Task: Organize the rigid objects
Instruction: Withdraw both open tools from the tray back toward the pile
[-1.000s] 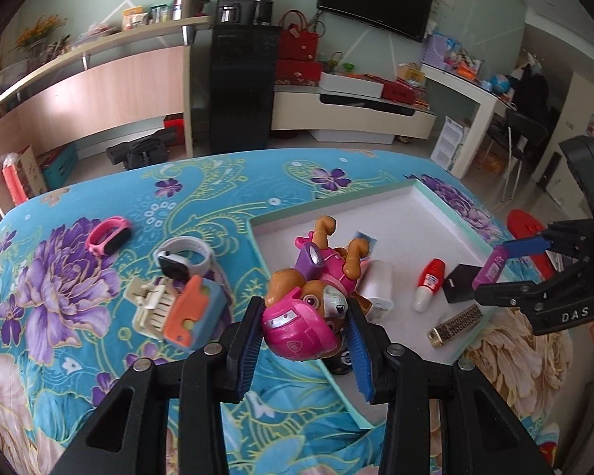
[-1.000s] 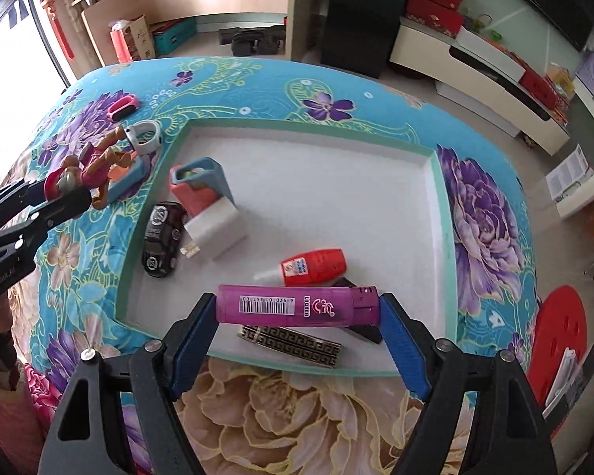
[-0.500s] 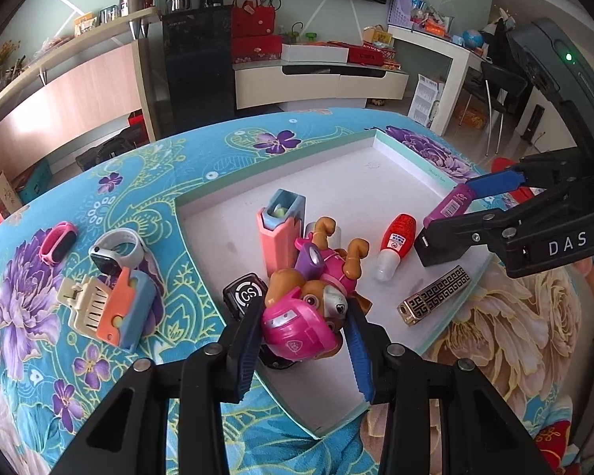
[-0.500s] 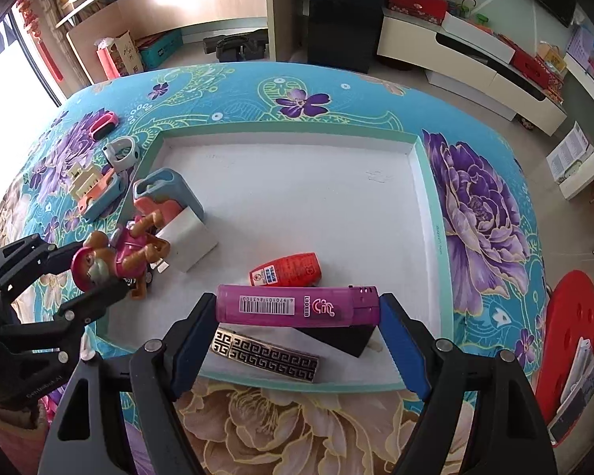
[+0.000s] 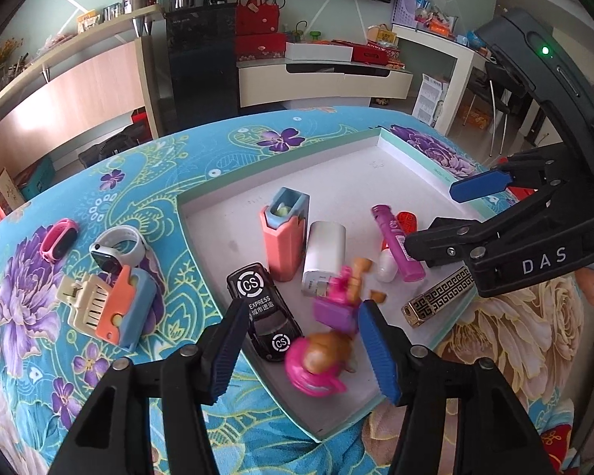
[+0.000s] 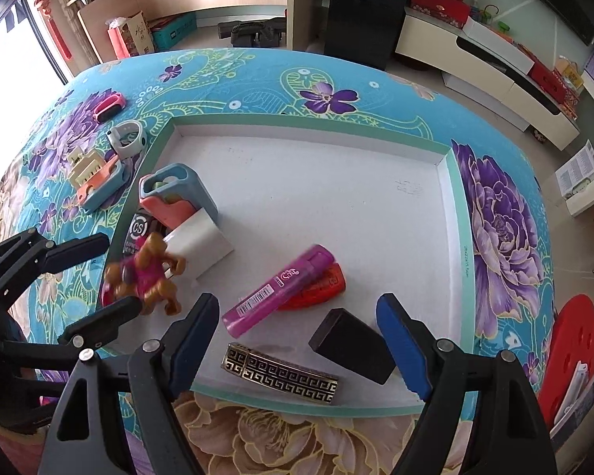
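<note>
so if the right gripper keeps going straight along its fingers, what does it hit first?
Probably the white tray floor, in the gap between the pink lighter and the black box. The right gripper has opening jaws with nothing between them; depth is uncertain.

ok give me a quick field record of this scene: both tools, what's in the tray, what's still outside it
left tool: jaws opening, puppy toy loose between them, dropping into tray
right tool: jaws opening, pink tube released, lying on red bottle
tray: also toy car, white block, pink-blue case, patterned lighter, black box
outside tray: pink band, white watch, clip, orange-blue case
</note>
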The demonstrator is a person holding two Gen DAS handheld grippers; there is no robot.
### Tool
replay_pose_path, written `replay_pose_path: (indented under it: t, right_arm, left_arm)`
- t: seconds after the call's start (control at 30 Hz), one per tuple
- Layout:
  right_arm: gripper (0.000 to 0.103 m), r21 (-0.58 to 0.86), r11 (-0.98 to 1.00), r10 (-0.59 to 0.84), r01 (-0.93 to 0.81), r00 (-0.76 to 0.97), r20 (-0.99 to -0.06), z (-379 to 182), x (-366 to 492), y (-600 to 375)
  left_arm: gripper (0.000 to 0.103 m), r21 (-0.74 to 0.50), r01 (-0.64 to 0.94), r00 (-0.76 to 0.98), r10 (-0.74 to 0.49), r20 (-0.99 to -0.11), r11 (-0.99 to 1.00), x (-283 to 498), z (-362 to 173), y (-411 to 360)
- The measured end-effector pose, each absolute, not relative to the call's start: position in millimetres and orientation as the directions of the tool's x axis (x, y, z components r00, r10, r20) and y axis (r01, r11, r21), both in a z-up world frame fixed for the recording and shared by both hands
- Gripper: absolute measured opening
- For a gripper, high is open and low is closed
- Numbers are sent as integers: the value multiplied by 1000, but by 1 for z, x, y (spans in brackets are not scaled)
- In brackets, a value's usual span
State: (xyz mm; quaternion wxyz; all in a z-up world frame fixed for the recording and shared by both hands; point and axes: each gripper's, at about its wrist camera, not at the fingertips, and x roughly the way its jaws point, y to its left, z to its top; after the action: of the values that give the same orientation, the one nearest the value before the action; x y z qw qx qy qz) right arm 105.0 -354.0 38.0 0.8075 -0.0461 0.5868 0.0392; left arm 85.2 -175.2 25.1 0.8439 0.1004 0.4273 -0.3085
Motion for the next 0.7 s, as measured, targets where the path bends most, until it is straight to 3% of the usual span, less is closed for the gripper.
replay_pose_path:
  t: [0.17, 0.7]
  right_arm:
    - [90, -27, 995, 4, -98, 306, -952, 38, 104, -358]
    - [91, -40, 998, -23, -46, 329, -944, 57, 94, -355]
  left_arm:
    - [64, -96, 587, 461, -430, -776, 804, 88, 31, -166]
    - [68, -108, 437, 536, -355, -766, 893, 111, 38, -106]
